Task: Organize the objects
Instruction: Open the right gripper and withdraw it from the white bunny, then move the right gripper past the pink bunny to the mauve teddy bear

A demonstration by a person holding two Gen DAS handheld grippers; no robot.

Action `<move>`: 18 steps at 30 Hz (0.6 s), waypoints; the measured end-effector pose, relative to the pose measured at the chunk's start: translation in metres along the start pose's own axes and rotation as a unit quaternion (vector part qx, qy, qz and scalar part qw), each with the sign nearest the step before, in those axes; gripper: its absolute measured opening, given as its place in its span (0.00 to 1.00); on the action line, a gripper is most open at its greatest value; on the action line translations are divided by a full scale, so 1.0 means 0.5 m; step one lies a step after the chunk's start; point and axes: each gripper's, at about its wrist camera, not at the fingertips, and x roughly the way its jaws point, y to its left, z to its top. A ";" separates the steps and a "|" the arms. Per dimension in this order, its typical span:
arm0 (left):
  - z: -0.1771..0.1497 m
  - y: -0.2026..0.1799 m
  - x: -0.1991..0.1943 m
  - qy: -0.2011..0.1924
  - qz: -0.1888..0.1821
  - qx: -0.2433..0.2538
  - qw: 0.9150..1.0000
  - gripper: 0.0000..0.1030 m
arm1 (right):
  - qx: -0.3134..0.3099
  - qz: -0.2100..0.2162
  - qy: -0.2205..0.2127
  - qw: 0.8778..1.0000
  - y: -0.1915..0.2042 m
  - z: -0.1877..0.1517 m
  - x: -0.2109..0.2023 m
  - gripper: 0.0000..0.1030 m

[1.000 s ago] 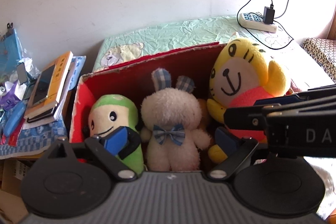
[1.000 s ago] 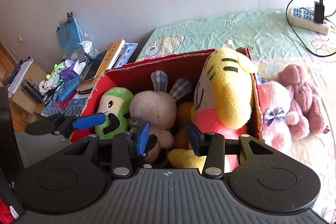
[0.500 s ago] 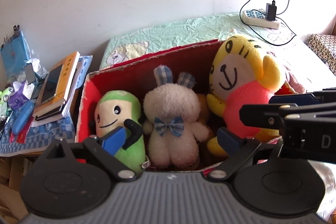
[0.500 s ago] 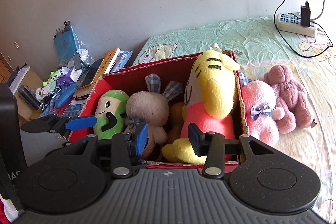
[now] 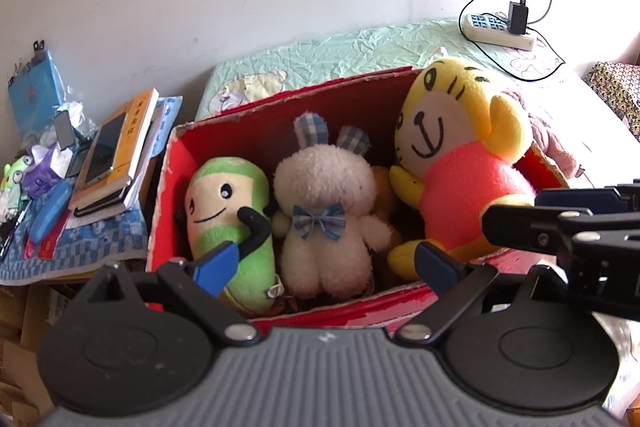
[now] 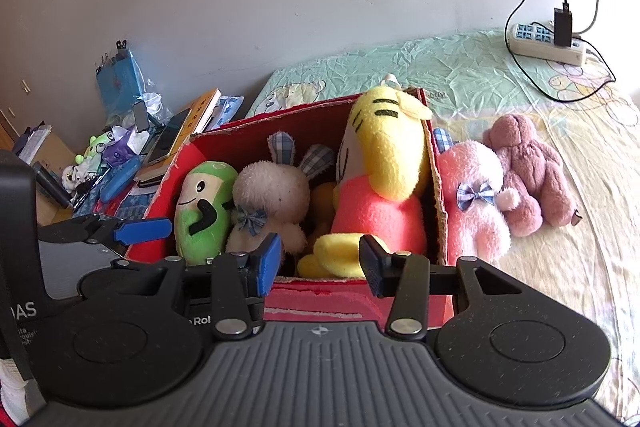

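Observation:
A red cardboard box (image 5: 280, 99) stands on the bed and holds a green plush (image 5: 228, 203), a white rabbit plush (image 5: 324, 195) and a yellow tiger plush (image 5: 452, 147). My left gripper (image 5: 326, 263) hovers open in front of the box with nothing between its fingers. The right gripper (image 6: 320, 261) is also open and empty, just before the box's (image 6: 280, 115) front wall. Outside the box's right wall lie a pink plush (image 6: 476, 203) and a mauve bear (image 6: 528, 171).
A power strip (image 6: 548, 45) with a plugged charger and cables lies on the green sheet (image 6: 440, 67) near the wall. Left of the bed, a side table (image 5: 80, 243) carries books (image 5: 116, 151), a phone and small clutter.
Both grippers have drawn back a little from the box, so its front wall now shows in the right wrist view. The toys have not moved.

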 end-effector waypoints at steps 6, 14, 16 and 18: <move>0.000 -0.009 -0.018 0.001 0.015 -0.013 1.000 0.93 | -0.002 0.014 0.006 1.000 -0.014 0.003 -0.010 0.45; -0.005 -0.045 -0.037 0.021 0.028 -0.041 0.999 0.93 | -0.024 0.030 0.030 0.999 -0.051 0.012 -0.021 0.45; -0.009 -0.059 -0.036 0.031 0.028 -0.049 0.998 0.93 | -0.032 0.035 0.036 0.998 -0.060 0.011 -0.024 0.45; -0.013 -0.075 -0.036 0.036 0.034 -0.053 0.997 0.93 | -0.037 0.039 0.044 0.998 -0.072 0.009 -0.025 0.45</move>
